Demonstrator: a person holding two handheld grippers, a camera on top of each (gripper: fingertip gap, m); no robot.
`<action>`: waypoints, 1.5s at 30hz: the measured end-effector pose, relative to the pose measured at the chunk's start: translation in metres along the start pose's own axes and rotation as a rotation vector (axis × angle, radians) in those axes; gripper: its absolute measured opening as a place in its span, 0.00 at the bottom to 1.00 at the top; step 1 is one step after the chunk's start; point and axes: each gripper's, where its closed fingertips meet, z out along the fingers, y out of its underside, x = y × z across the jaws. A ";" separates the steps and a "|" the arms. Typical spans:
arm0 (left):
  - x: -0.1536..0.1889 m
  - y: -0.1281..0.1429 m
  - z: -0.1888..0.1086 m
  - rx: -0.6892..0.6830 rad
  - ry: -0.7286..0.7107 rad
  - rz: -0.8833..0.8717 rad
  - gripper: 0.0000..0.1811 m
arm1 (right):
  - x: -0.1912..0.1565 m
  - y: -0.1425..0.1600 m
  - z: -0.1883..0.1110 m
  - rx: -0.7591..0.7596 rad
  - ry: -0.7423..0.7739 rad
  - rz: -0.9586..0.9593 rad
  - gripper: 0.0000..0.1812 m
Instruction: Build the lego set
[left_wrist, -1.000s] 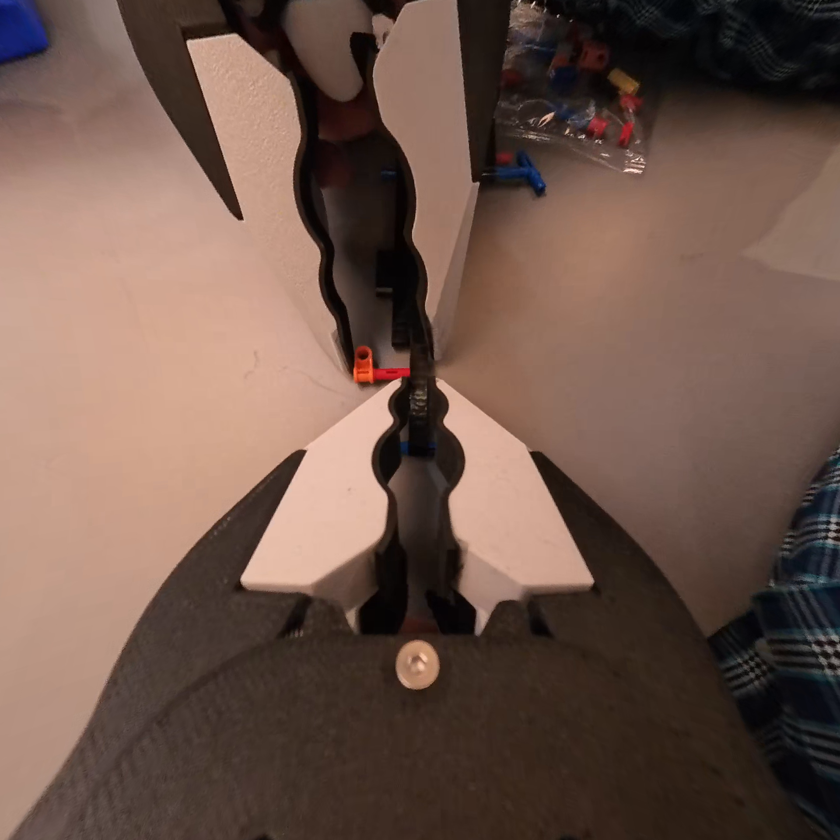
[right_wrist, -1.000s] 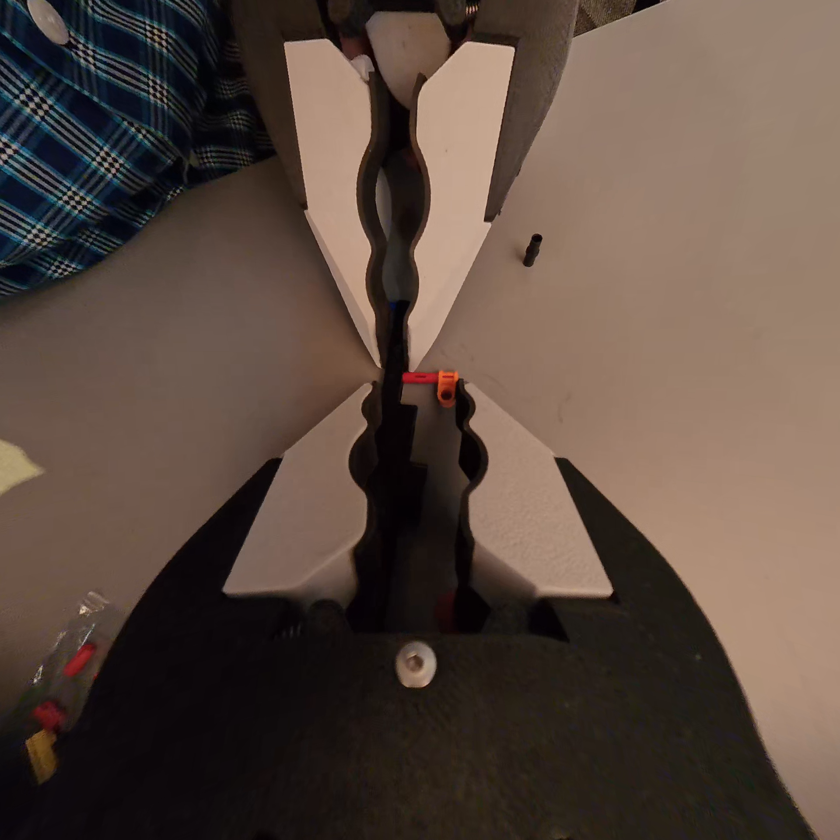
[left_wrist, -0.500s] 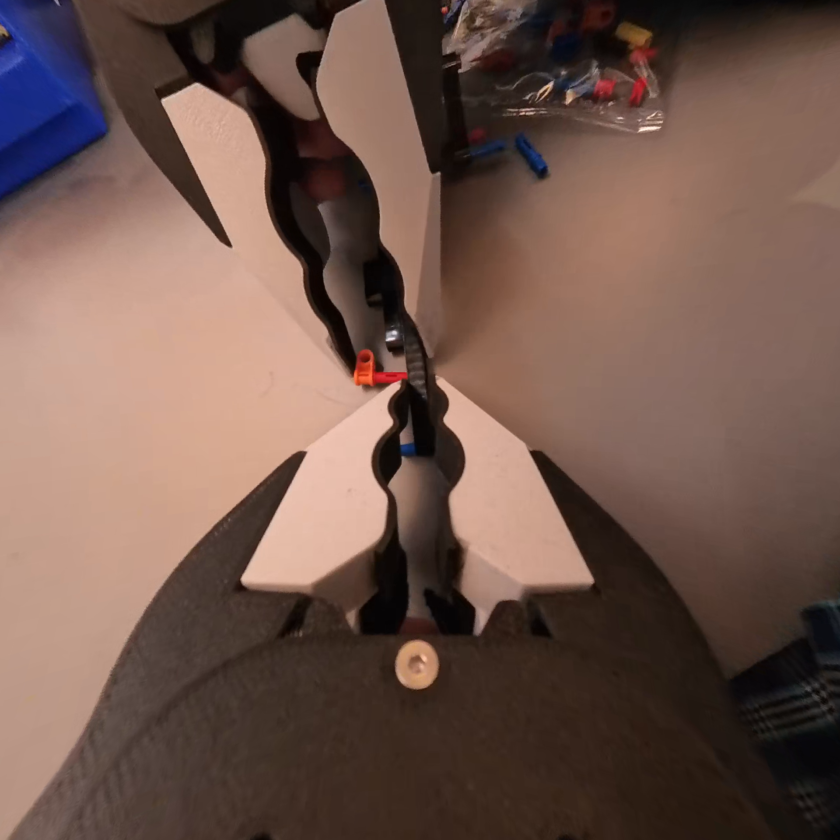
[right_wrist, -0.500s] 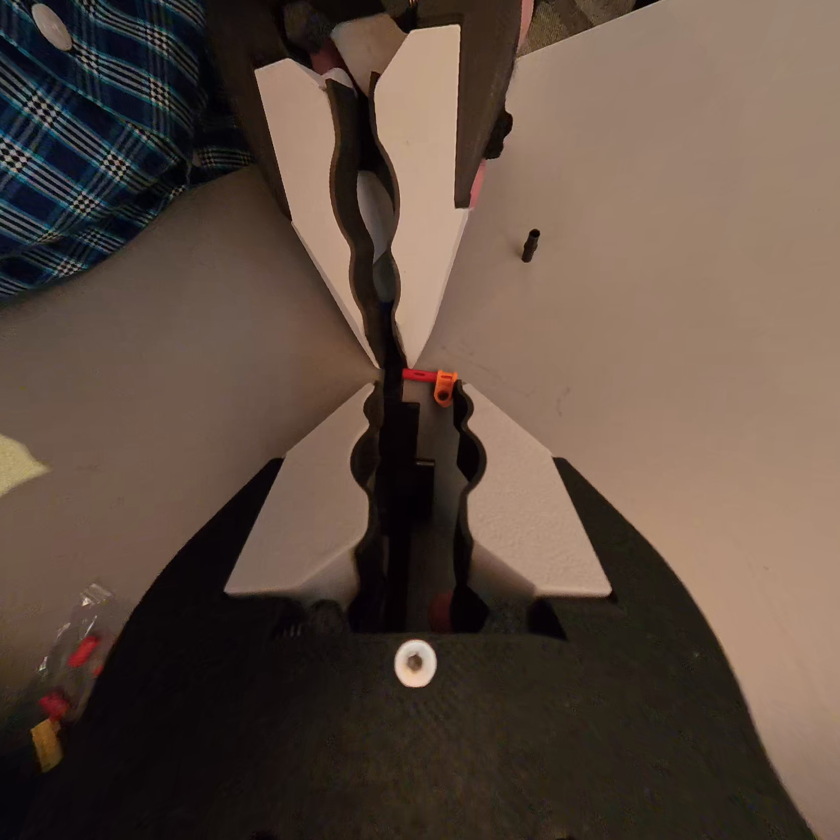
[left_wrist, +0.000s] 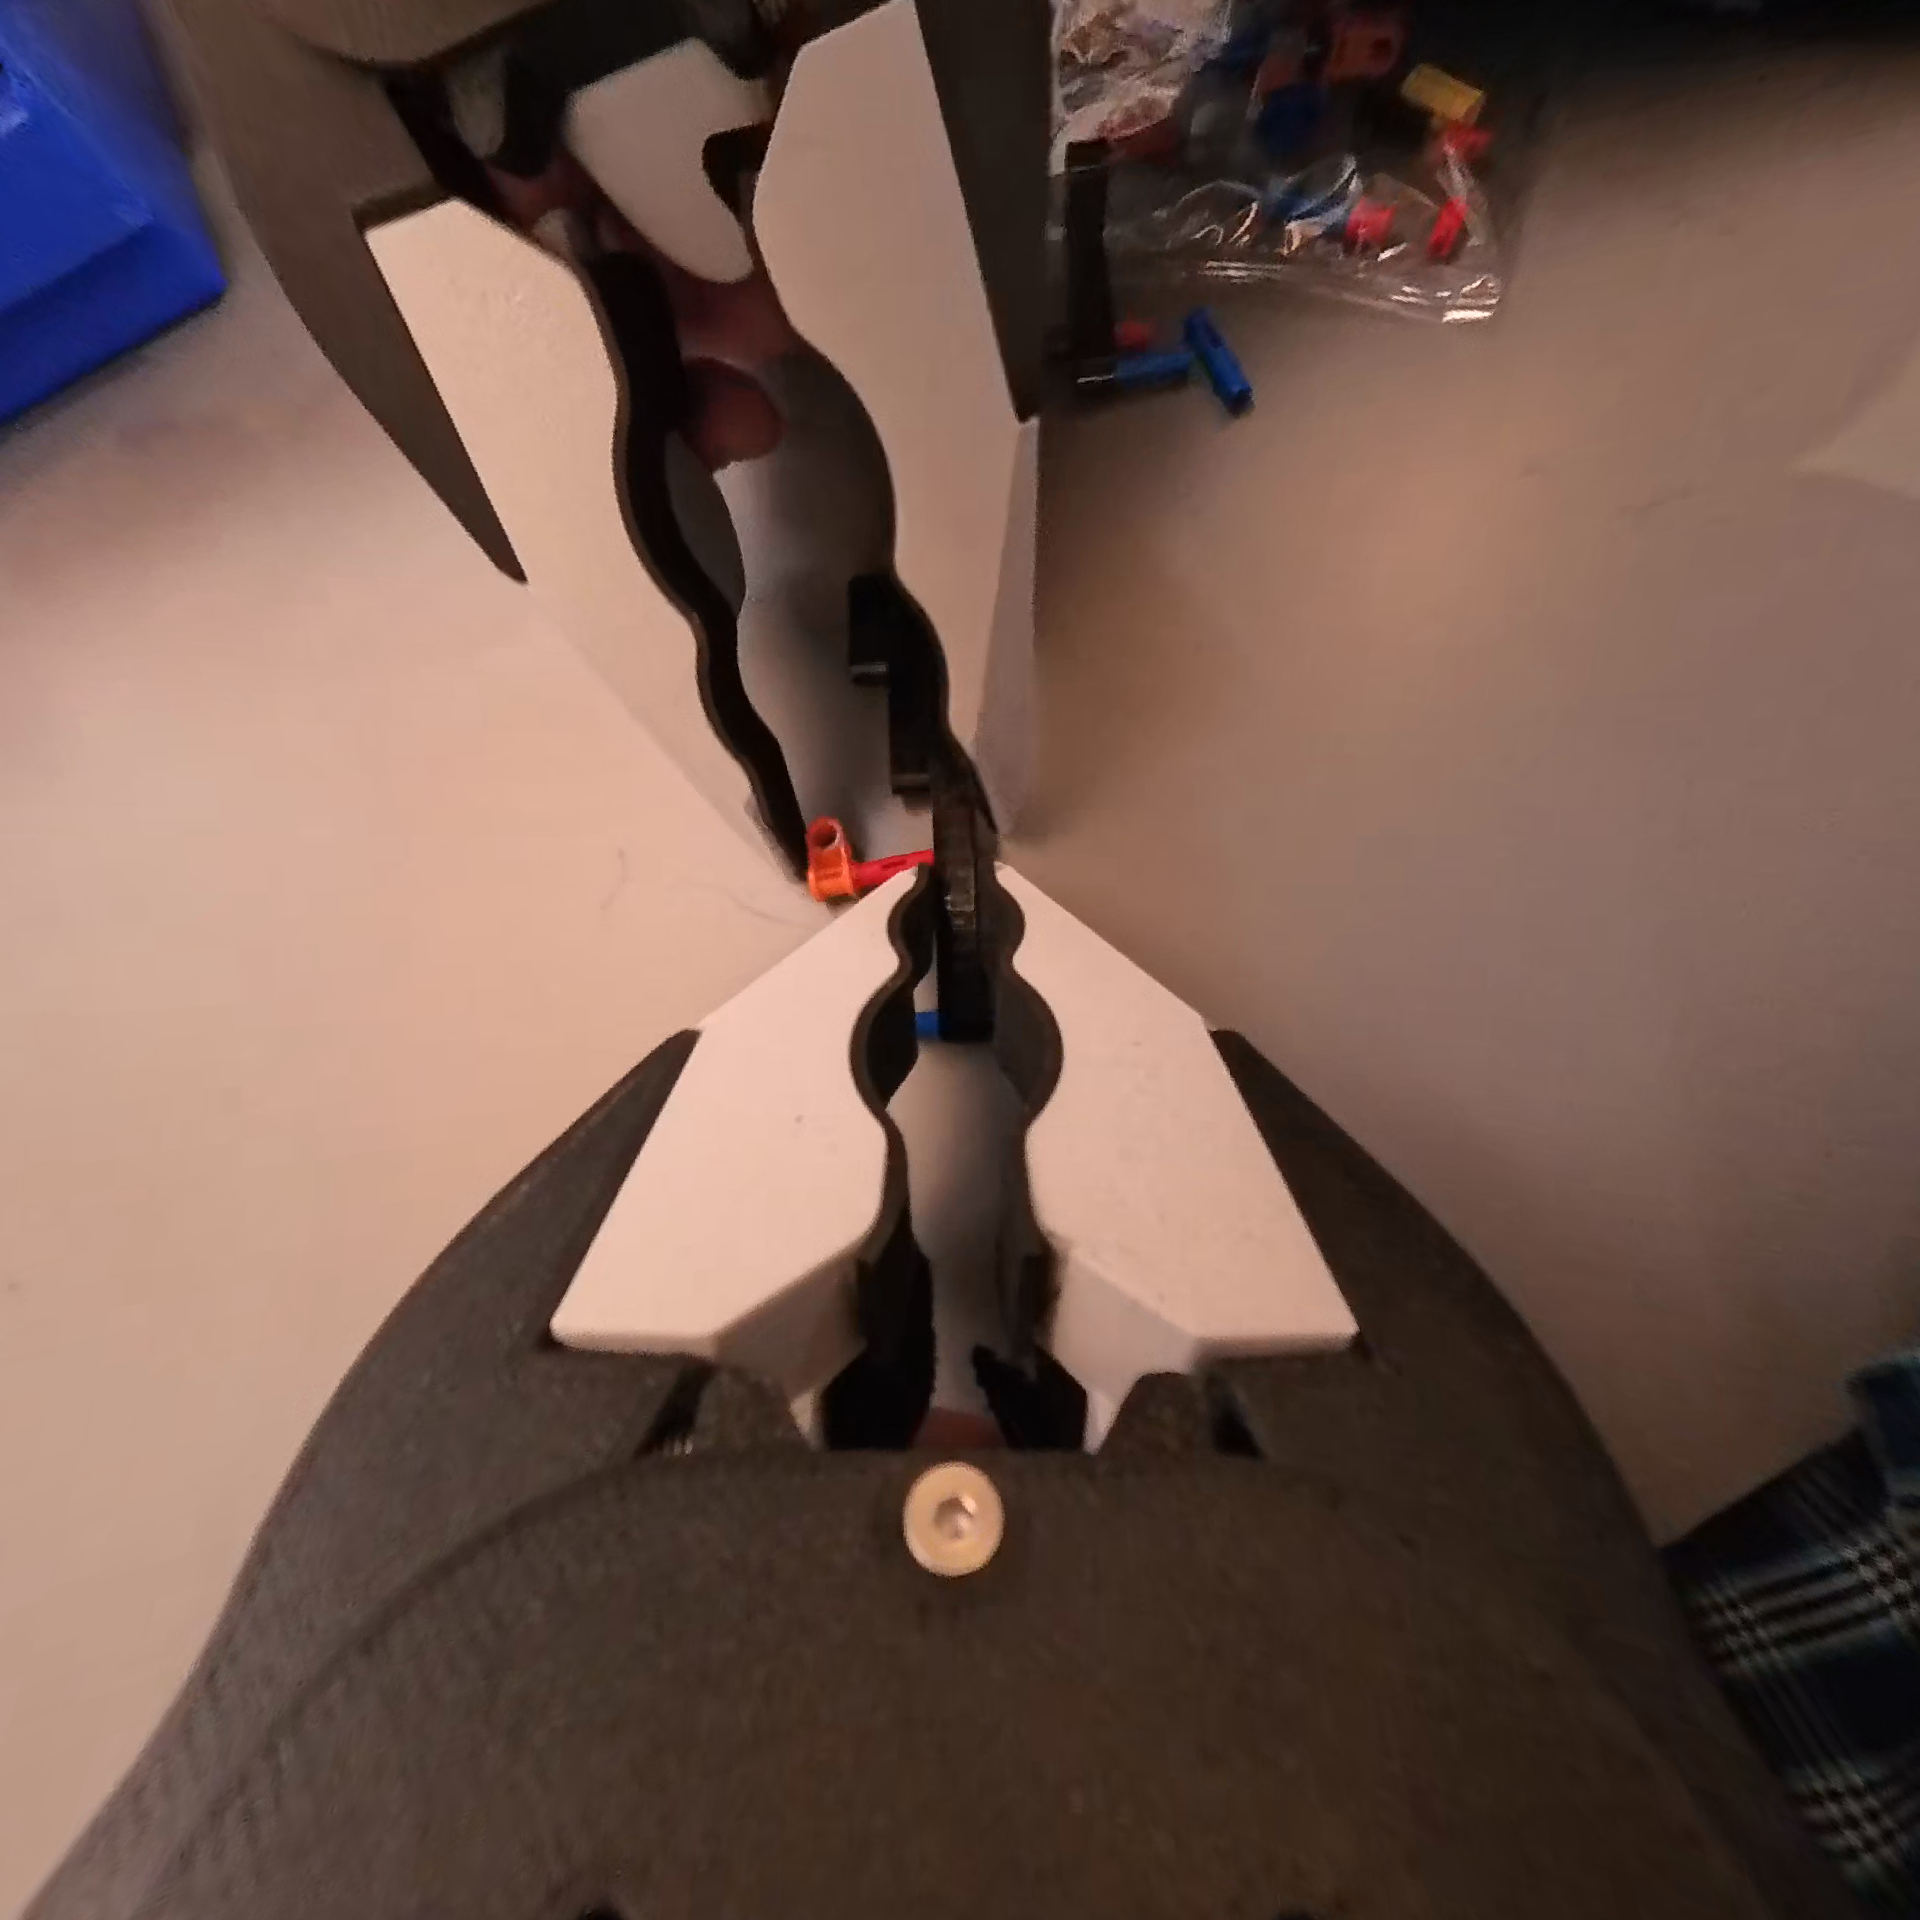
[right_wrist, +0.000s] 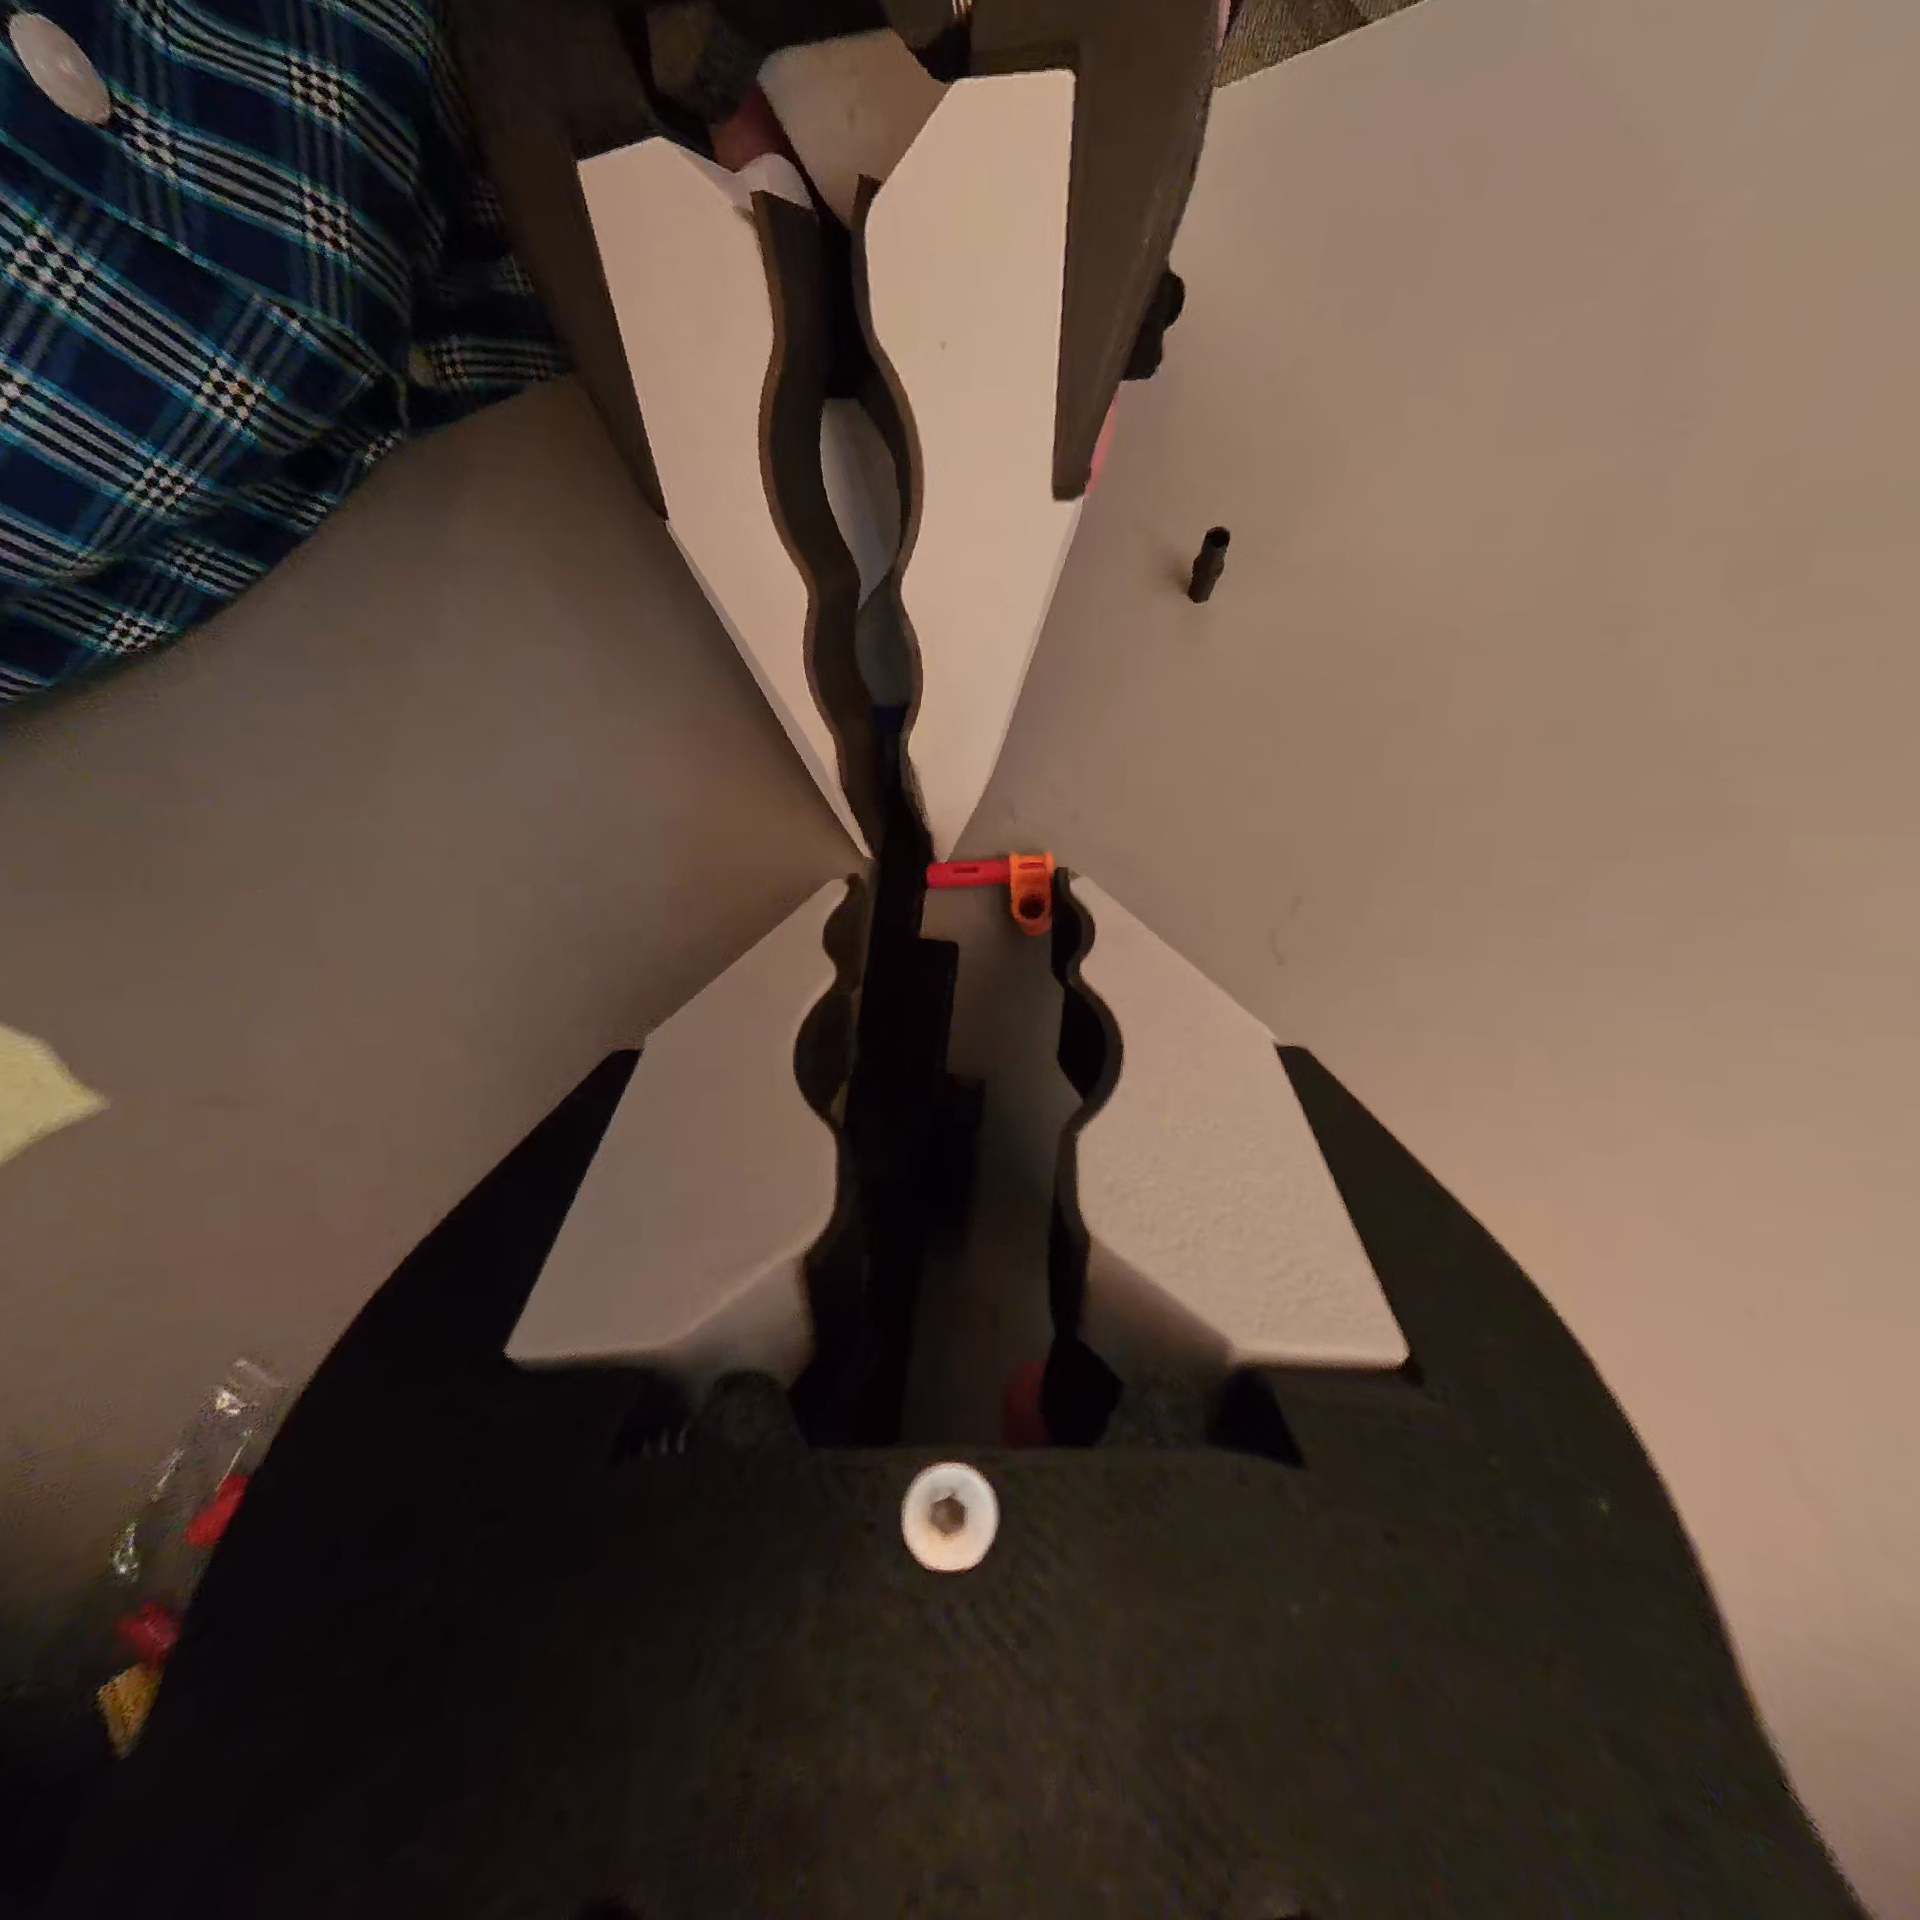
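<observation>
My two grippers meet tip to tip above a pale table (left_wrist: 312, 1039). My left gripper (left_wrist: 956, 883) is shut on the end of a black lego beam (left_wrist: 961, 956) with a blue pin (left_wrist: 928, 1023) in it. My right gripper (right_wrist: 961, 894) spans the same black beam (right_wrist: 899, 1039) and an orange connector (right_wrist: 1031, 894) on a red axle (right_wrist: 961, 875) that sticks sideways out of the beam. Its left finger lies on the beam and its right finger on the connector. In the left wrist view the connector (left_wrist: 828, 873) shows beside the right gripper (left_wrist: 883, 826).
A clear bag of small lego parts (left_wrist: 1330, 177) lies at the back right, with loose blue pins (left_wrist: 1210, 358) and a black part (left_wrist: 1086, 270) before it. A blue box (left_wrist: 83, 208) is at the back left. A black pin (right_wrist: 1208, 563) lies on white sheet. Plaid cloth (right_wrist: 187, 343) borders the table. My two grippers' fingertips are within a few centimetres of each other.
Both grippers have swung together with the beam still held between them. The blue box has come further into the left wrist view and the right gripper now leans more. The grips look unchanged.
</observation>
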 end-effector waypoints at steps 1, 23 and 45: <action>0.000 0.000 0.000 0.001 -0.004 0.009 0.03 | 0.001 0.000 0.000 0.003 0.001 0.002 0.18; -0.006 -0.001 0.001 -0.008 -0.094 0.108 0.03 | 0.005 0.001 -0.003 -0.002 0.016 0.022 0.17; -0.011 -0.001 0.000 -0.037 -0.254 0.349 0.04 | 0.005 -0.004 -0.013 0.028 -0.024 0.120 0.03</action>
